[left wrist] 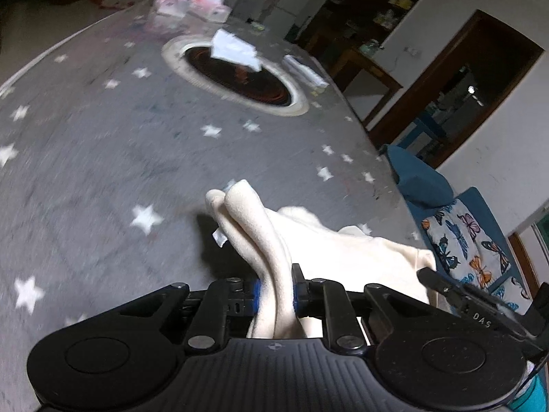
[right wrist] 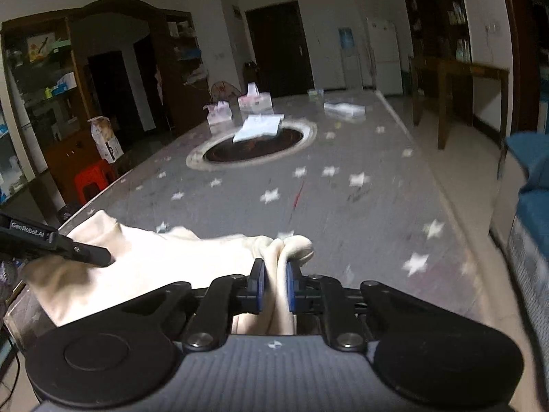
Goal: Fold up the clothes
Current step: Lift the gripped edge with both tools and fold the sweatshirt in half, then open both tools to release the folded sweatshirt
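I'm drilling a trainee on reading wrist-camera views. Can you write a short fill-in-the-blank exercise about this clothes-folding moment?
1. Both grippers are shut on a garment whose color is ____.
2. The grey table cover is printed with white ____.
3. In the right wrist view, the stool beside the table is colored ____.
4. The left gripper and right gripper each pinch a bunched ____ of fabric.

Missing words: cream; stars; red; fold

dim indoor light | motion blur | fisheye edge warp | dark corners
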